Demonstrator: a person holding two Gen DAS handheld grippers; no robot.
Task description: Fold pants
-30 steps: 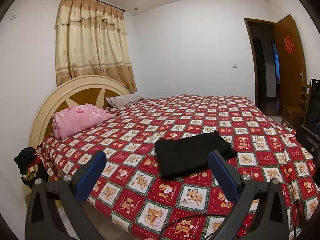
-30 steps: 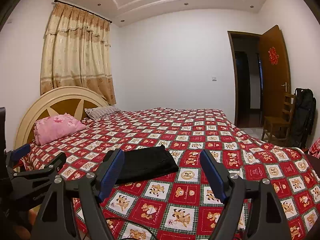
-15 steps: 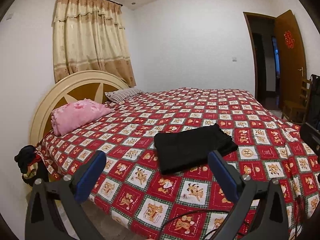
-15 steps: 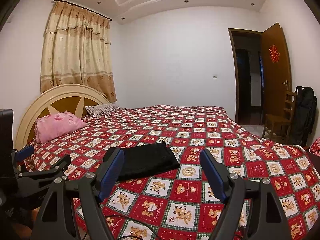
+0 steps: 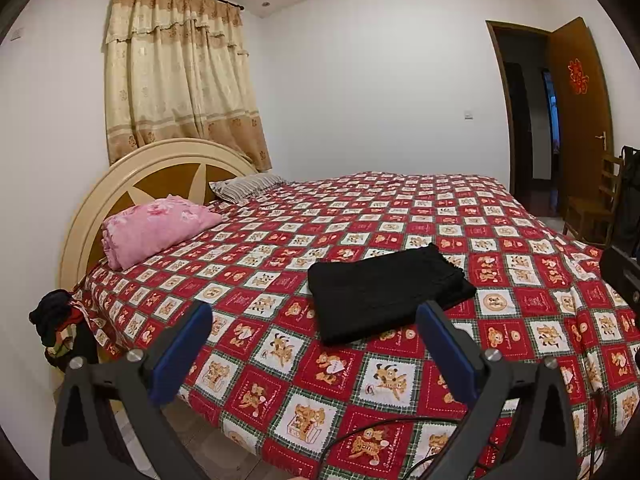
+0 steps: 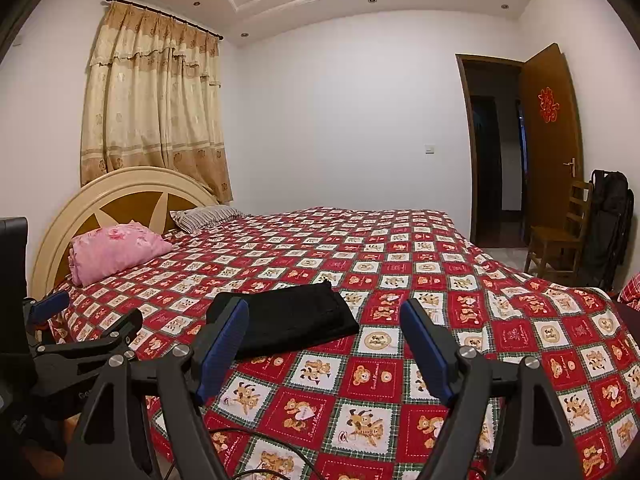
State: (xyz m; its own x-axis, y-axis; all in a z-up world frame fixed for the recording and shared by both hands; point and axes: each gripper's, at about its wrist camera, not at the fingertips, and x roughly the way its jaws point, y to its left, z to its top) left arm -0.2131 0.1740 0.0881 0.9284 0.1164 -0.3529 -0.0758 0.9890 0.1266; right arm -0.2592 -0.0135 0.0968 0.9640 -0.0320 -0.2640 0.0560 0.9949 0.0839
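The black pants [image 5: 386, 294] lie folded into a flat rectangle on the red bear-print bedspread [image 5: 400, 220], near the bed's front edge; they also show in the right wrist view [image 6: 292, 320]. My left gripper [image 5: 314, 350] is open and empty, held back from the bed, short of the pants. My right gripper [image 6: 324, 346] is open and empty, also short of the pants, which lie ahead and slightly left. The left gripper's body [image 6: 80, 344] shows at the left of the right wrist view.
A pink pillow [image 5: 156, 228] and a striped pillow [image 5: 244, 186] lie by the rounded headboard [image 5: 120, 184]. Dark clothes [image 5: 56, 320] hang at the bed's near-left corner. A wooden chair [image 6: 560, 236], a black bag [image 6: 612, 224] and an open door [image 6: 552, 136] stand at right. A cable [image 5: 380, 428] lies on the bed's front edge.
Both grippers have drawn back and tilted slightly down, so the bed and pants sit a little lower and farther in view. The pants have not moved. Both stay open.
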